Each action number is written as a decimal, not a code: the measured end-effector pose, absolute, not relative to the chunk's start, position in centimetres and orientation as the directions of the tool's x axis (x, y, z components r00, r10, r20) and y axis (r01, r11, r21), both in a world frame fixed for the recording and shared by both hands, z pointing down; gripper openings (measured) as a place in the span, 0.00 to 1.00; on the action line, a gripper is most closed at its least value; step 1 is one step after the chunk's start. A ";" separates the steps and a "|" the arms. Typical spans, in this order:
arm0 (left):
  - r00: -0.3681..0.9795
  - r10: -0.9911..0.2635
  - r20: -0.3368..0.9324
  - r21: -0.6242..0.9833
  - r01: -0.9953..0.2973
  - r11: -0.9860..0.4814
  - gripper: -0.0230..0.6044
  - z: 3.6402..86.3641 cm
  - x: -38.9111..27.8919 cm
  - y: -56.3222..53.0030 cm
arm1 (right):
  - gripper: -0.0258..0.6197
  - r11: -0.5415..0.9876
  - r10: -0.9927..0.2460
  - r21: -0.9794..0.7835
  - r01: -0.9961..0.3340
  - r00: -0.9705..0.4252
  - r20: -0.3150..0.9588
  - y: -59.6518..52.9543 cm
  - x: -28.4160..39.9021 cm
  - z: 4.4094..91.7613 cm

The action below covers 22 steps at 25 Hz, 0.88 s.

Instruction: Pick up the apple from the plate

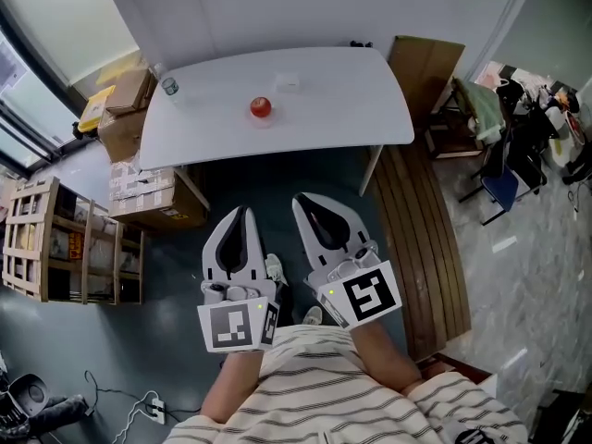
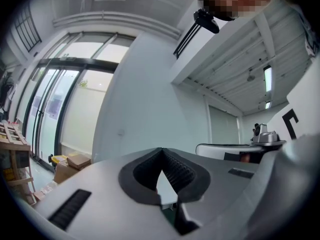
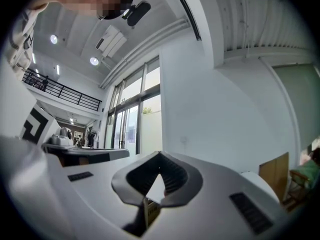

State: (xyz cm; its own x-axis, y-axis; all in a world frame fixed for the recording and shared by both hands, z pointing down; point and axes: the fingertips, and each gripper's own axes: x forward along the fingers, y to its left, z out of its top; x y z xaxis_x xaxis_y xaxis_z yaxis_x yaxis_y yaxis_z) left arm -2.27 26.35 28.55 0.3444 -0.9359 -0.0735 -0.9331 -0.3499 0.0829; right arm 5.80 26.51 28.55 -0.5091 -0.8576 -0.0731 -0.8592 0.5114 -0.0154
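1. 1 red apple (image 1: 261, 107) sits on a small plate (image 1: 263, 122) mid-way along the white table (image 1: 351, 100);
2. left gripper (image 1: 242, 210) and right gripper (image 1: 301, 199) are well short of the table, jaws together, gripping nothing;
3. closed cardboard boxes (image 1: 129, 92) stand left of it.

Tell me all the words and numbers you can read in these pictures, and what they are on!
No words or numbers can be read.
On the left gripper, the marker cube shows a black-and-white square pattern, not letters.
On the right gripper, the pattern is of the same kind, not letters.
On the cardboard boxes, the print is too small to read.
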 end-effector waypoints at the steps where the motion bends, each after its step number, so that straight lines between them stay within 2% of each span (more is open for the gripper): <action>1: 0.343 -0.936 -0.075 0.088 -0.933 -0.349 0.04 28.6 -2.4 25.4 | 0.06 0.512 -0.858 -0.015 -0.859 -0.510 -0.068 25.6 5.7 28.6; 11: 0.341 -0.936 -0.084 0.120 -0.930 -0.349 0.04 29.0 -4.9 13.3 | 0.06 0.535 -0.845 -0.024 -0.845 -0.534 -0.033 14.2 3.3 29.4; 22: 0.365 -0.928 -0.074 0.136 -0.918 -0.372 0.04 29.5 -9.1 0.8 | 0.06 0.479 -0.878 -0.003 -0.878 -0.479 -0.010 2.0 0.3 29.3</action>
